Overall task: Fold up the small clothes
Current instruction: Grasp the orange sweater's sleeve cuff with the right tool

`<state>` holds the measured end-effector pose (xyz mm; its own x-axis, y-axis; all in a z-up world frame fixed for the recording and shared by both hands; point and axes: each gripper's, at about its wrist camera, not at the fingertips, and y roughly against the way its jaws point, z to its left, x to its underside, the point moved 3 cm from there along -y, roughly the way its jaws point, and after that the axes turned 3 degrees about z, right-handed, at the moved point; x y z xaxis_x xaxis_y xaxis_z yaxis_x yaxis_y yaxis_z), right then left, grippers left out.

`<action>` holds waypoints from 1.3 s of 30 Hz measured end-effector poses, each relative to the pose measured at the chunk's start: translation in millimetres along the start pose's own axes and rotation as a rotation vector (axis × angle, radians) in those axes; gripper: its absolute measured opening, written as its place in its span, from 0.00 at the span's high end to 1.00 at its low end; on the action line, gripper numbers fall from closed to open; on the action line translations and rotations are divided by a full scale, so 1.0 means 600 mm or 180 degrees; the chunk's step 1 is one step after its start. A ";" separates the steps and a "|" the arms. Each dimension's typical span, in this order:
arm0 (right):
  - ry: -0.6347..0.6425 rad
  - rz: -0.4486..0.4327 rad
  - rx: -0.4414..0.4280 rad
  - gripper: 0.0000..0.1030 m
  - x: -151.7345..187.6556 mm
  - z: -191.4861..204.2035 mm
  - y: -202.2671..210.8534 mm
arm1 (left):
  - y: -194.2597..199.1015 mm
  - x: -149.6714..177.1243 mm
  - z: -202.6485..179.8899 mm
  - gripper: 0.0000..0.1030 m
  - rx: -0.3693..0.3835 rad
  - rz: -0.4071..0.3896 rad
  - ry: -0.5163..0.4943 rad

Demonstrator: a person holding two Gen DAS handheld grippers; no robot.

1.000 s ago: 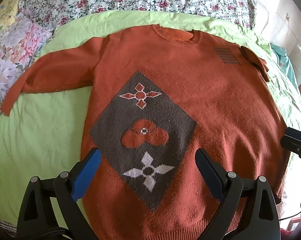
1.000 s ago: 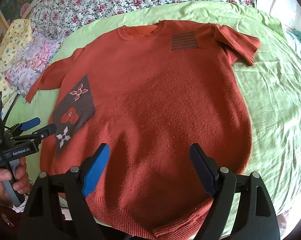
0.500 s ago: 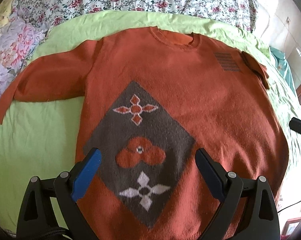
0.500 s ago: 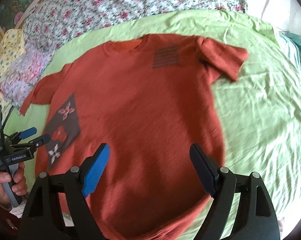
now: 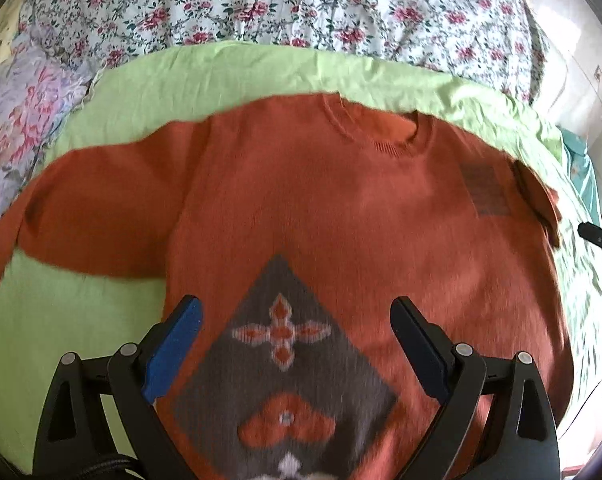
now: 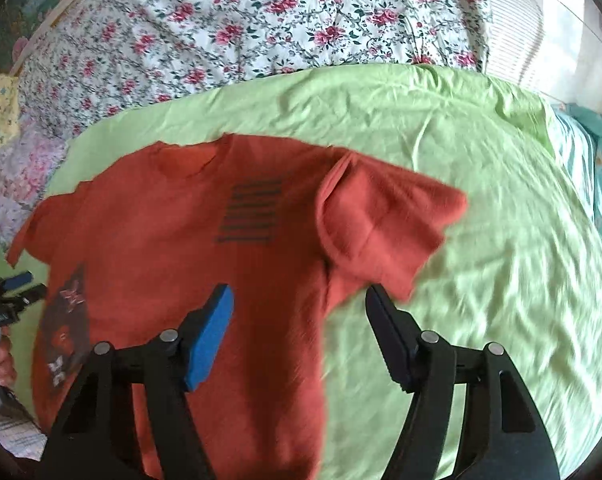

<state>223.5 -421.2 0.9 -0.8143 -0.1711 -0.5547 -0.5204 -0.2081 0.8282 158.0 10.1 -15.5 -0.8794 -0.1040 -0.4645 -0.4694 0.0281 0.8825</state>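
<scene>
An orange sweater (image 5: 341,208) lies flat, front up, on a light green sheet (image 5: 61,320). It has a grey diamond patch (image 5: 285,360) with flower motifs and a dark striped patch (image 6: 249,212) on the chest. Its left sleeve (image 5: 81,208) lies stretched out; its right sleeve (image 6: 381,224) is folded short. My left gripper (image 5: 295,344) is open and empty above the diamond patch. My right gripper (image 6: 301,332) is open and empty above the sweater's right side, below the folded sleeve. The left gripper also shows in the right wrist view (image 6: 9,300), held by a hand.
A white floral quilt (image 5: 281,8) lies beyond the green sheet. Pastel floral bedding (image 5: 17,112) lies at the left. A teal cloth (image 6: 597,168) lies at the right edge of the bed. Bare green sheet (image 6: 501,280) lies right of the sweater.
Both grippers have moved forward over the sweater toward its collar. The right gripper has also shifted right, toward the folded sleeve. Both stay open.
</scene>
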 end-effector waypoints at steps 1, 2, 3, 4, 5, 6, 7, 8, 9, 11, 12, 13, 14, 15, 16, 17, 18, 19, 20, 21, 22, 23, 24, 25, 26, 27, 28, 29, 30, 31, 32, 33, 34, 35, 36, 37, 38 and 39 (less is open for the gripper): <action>0.0035 0.0038 -0.0008 0.34 -0.009 -0.006 -0.015 | -0.006 -0.012 0.000 0.07 -0.0002 0.0000 0.0017; 0.0076 0.0072 -0.0011 0.35 -0.017 -0.010 -0.026 | -0.012 -0.022 0.001 0.07 -0.0008 -0.0007 0.0031; 0.0129 0.0110 -0.0025 0.35 -0.025 -0.015 -0.041 | -0.018 -0.032 0.000 0.07 -0.0003 -0.0005 0.0054; 0.0185 0.0156 -0.0027 0.36 -0.029 -0.018 -0.056 | -0.025 -0.040 0.000 0.07 -0.0005 0.0009 0.0070; 0.0270 0.0231 0.0001 0.37 -0.035 -0.021 -0.073 | -0.034 -0.048 -0.001 0.07 -0.0009 0.0025 0.0079; 0.0324 0.0303 0.0008 0.40 -0.037 -0.025 -0.088 | -0.042 -0.054 -0.003 0.07 -0.0020 0.0045 0.0083; 0.0364 0.0377 -0.0018 0.45 -0.038 -0.028 -0.101 | -0.051 -0.060 -0.004 0.07 -0.0032 0.0063 0.0084; 0.0396 0.0462 -0.0075 0.50 -0.038 -0.030 -0.115 | -0.059 -0.062 -0.006 0.07 -0.0042 0.0096 0.0081; 0.0438 0.0547 -0.0113 0.61 -0.035 -0.032 -0.130 | -0.069 -0.064 -0.008 0.07 -0.0044 0.0129 0.0078; 0.0525 0.0658 -0.0098 0.80 -0.029 -0.034 -0.148 | -0.084 -0.066 -0.011 0.07 -0.0060 0.0177 0.0076; 0.0556 0.0677 -0.0132 0.90 -0.029 -0.033 -0.149 | -0.092 -0.066 -0.011 0.07 -0.0063 0.0206 0.0078; 0.0565 0.0676 -0.0165 0.91 -0.031 -0.031 -0.146 | -0.099 -0.066 -0.012 0.07 -0.0039 0.0232 0.0089; 0.0574 0.0663 -0.0152 0.92 -0.033 -0.030 -0.140 | -0.103 -0.065 -0.012 0.07 -0.0028 0.0248 0.0094; 0.0576 0.0638 -0.0145 0.93 -0.037 -0.026 -0.132 | -0.108 -0.063 -0.013 0.07 -0.0028 0.0272 0.0092; 0.0532 0.0627 -0.0192 0.94 -0.041 -0.024 -0.123 | -0.111 -0.062 -0.013 0.07 -0.0018 0.0284 0.0090; 0.0438 0.0612 -0.0300 0.94 -0.043 -0.023 -0.115 | -0.114 -0.061 -0.014 0.07 -0.0008 0.0298 0.0087; 0.0310 0.0628 -0.0450 0.94 -0.049 -0.020 -0.104 | -0.114 -0.060 -0.014 0.07 0.0013 0.0301 0.0087; 0.0194 0.0612 -0.0618 0.94 -0.054 -0.011 -0.092 | -0.113 -0.060 -0.014 0.07 0.0036 0.0301 0.0090; 0.0112 0.0587 -0.0762 0.94 -0.057 -0.001 -0.085 | -0.112 -0.059 -0.014 0.07 0.0053 0.0307 0.0091; 0.0012 0.0592 -0.0942 0.94 -0.064 0.013 -0.074 | -0.109 -0.057 -0.014 0.07 0.0074 0.0302 0.0089; -0.0063 0.0593 -0.1104 0.94 -0.071 0.030 -0.065 | -0.106 -0.055 -0.013 0.07 0.0088 0.0300 0.0087; -0.0123 0.0591 -0.1267 0.94 -0.078 0.045 -0.059 | -0.101 -0.053 -0.011 0.07 0.0105 0.0292 0.0086; -0.0176 0.0570 -0.1480 0.94 -0.085 0.066 -0.055 | -0.097 -0.050 -0.009 0.07 0.0119 0.0288 0.0089; -0.0202 0.0562 -0.1678 0.94 -0.093 0.091 -0.055 | -0.092 -0.047 -0.005 0.07 0.0135 0.0286 0.0098; -0.0206 0.0569 -0.1837 0.94 -0.102 0.123 -0.055 | -0.089 -0.044 -0.001 0.07 0.0151 0.0292 0.0109; -0.0214 0.0591 -0.2001 0.94 -0.109 0.152 -0.059 | -0.085 -0.040 0.003 0.07 0.0166 0.0286 0.0121; -0.0225 0.0601 -0.2169 0.94 -0.114 0.184 -0.064 | -0.080 -0.035 0.008 0.07 0.0186 0.0286 0.0136; -0.0232 0.0633 -0.2306 0.94 -0.119 0.213 -0.072 | -0.077 -0.031 0.012 0.07 0.0195 0.0288 0.0143; -0.0219 0.0668 -0.2384 0.94 -0.124 0.242 -0.083 | -0.073 -0.027 0.016 0.07 0.0206 0.0286 0.0149; -0.0183 0.0702 -0.2411 0.94 -0.133 0.269 -0.098 | -0.071 -0.024 0.019 0.07 0.0211 0.0287 0.0151; -0.0168 0.0732 -0.2458 0.94 -0.137 0.294 -0.112 | -0.069 -0.020 0.023 0.07 0.0218 0.0298 0.0155; -0.0207 0.0773 -0.2544 0.94 -0.140 0.320 -0.129 | -0.067 -0.016 0.025 0.07 0.0230 0.0310 0.0159; -0.0257 0.0814 -0.2593 0.94 -0.146 0.337 -0.147 | -0.066 -0.014 0.027 0.07 0.0235 0.0317 0.0161; -0.0293 0.0862 -0.2607 0.94 -0.151 0.354 -0.166 | -0.066 -0.013 0.028 0.07 0.0231 0.0319 0.0161; -0.0316 0.0925 -0.2601 0.90 -0.154 0.370 -0.184 | -0.066 -0.013 0.029 0.07 0.0228 0.0322 0.0157; -0.0351 0.1011 -0.2593 0.90 -0.148 0.375 -0.196 | -0.066 -0.014 0.029 0.07 0.0229 0.0325 0.0153; -0.0374 0.1120 -0.2550 0.89 -0.148 0.384 -0.212 | -0.066 -0.016 0.028 0.07 0.0236 0.0329 0.0145; -0.0396 0.1266 -0.2499 0.87 -0.145 0.393 -0.228 | -0.066 -0.018 0.026 0.07 0.0243 0.0324 0.0124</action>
<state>304.9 -150.8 -45.2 -0.9431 -0.2751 -0.1870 0.0962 -0.7637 0.6384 184.8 25.7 -46.5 -0.9198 -0.1353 -0.3682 -0.3838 0.1160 0.9161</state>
